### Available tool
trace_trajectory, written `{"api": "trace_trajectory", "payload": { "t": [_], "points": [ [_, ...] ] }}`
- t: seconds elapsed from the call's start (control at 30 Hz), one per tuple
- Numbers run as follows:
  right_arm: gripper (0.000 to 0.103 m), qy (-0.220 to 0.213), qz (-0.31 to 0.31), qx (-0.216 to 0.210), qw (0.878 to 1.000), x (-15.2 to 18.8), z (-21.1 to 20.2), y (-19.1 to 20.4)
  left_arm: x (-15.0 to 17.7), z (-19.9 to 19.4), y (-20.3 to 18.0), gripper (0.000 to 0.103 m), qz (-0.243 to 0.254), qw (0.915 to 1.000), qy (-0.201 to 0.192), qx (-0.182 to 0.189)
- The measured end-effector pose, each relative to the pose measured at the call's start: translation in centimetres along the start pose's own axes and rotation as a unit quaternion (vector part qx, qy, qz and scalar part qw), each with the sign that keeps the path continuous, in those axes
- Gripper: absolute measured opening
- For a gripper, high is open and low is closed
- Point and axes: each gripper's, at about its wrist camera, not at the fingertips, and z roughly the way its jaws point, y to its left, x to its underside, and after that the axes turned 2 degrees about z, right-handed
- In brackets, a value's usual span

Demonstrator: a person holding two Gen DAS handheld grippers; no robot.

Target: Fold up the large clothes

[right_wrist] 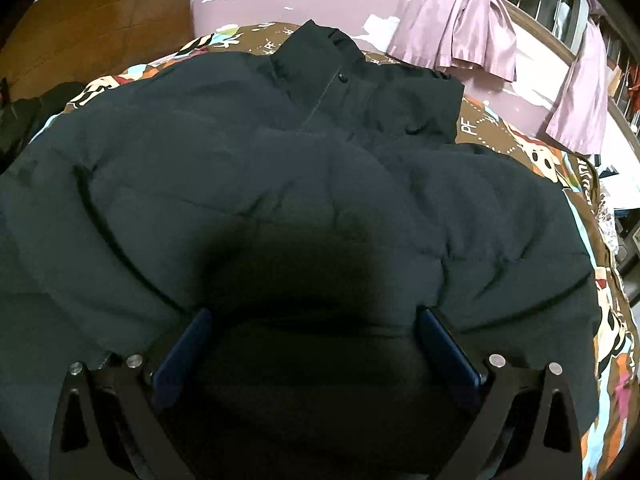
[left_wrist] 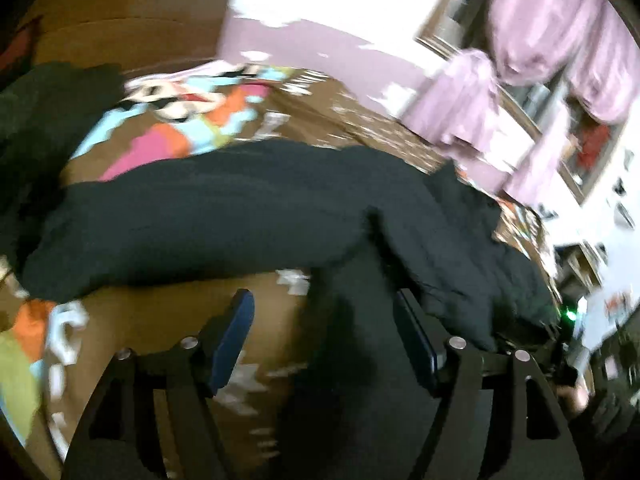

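A large black puffer jacket (right_wrist: 224, 168) lies spread on a bed, collar (right_wrist: 320, 52) toward the far wall. In the left wrist view, which is blurred, the jacket (left_wrist: 208, 216) stretches across the bed. My left gripper (left_wrist: 324, 300) is open, with a fold of the jacket hanging between its blue pads (left_wrist: 236, 336) near the right one. My right gripper (right_wrist: 316, 316) is open wide, low over the jacket's hem, with the puffy fabric bulging between its pads (right_wrist: 188, 348).
The bed has a brown cartoon-print cover (right_wrist: 516, 136). A wooden headboard (right_wrist: 100, 20) stands at the far left. Pink curtains (right_wrist: 472, 16) hang at the right by a window. Another dark garment (left_wrist: 52, 104) lies at the left of the bed.
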Motion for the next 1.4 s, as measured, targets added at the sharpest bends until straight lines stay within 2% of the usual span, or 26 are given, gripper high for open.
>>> {"api": "trace_trajectory", "payload": {
  "t": [0.1,0.23,0.3,0.37,0.43,0.57,0.7,0.8,0.87,1.03,1.1,1.3,1.33,1.4],
  "points": [
    [0.103,-0.003,0.000,-0.011,1.000,-0.7,-1.0,0.0,-0.5,-1.5,3.1,0.066,-0.017,0.9980,-0.020,-0.058],
    [0.103,-0.027,0.026,-0.041,0.998,-2.0,-2.7,0.2,-1.4,-2.8,8.8,0.066,-0.069,0.9846,-0.049,-0.153],
    [0.103,-0.035,0.041,-0.059,0.997,-2.6,-3.1,0.6,-1.6,-3.0,11.5,0.066,-0.108,0.9772,-0.058,-0.174],
    [0.103,-0.039,0.049,-0.070,0.996,-3.0,-3.2,1.3,-1.4,-2.9,13.9,0.066,-0.144,0.9723,-0.059,-0.175],
    [0.103,-0.044,0.045,-0.070,0.996,-2.8,-3.1,2.1,-1.6,-2.6,16.1,0.066,-0.175,0.9705,-0.057,-0.156],
    [0.103,-0.035,0.028,-0.063,0.997,-1.8,-2.3,3.2,-1.3,-2.7,18.7,0.066,-0.199,0.9639,-0.063,-0.166],
    [0.103,-0.024,0.039,-0.069,0.997,-0.8,-1.3,2.8,-1.0,-2.8,20.8,0.066,-0.217,0.9580,-0.064,-0.176],
    [0.103,-0.026,0.042,-0.070,0.996,-0.5,-1.2,2.7,-0.4,-3.2,20.7,0.066,-0.222,0.9547,-0.060,-0.190],
    [0.103,-0.027,0.040,-0.066,0.997,-0.4,-1.2,2.9,-0.1,-3.9,20.3,0.066,-0.211,0.9521,-0.063,-0.212],
    [0.103,-0.028,0.036,-0.058,0.997,-0.3,-1.1,3.2,1.7,-5.6,19.1,0.066,-0.227,0.9405,-0.076,-0.241],
    [0.103,-0.028,0.035,-0.057,0.997,-0.3,-1.0,3.2,2.1,-6.0,19.0,0.066,-0.238,0.9368,-0.079,-0.244],
    [0.103,-0.031,0.035,-0.055,0.997,-0.3,-1.1,3.2,1.2,-4.8,20.8,0.066,-0.259,0.9336,-0.086,-0.232],
    [0.103,-0.035,0.038,-0.054,0.997,-0.3,-1.4,3.2,1.2,-4.9,21.1,0.065,-0.258,0.9340,-0.092,-0.229],
    [0.103,-0.047,0.044,-0.058,0.996,-0.4,-2.0,3.4,1.1,-5.4,21.1,0.044,-0.248,0.9340,-0.104,-0.235]
  ]
}}
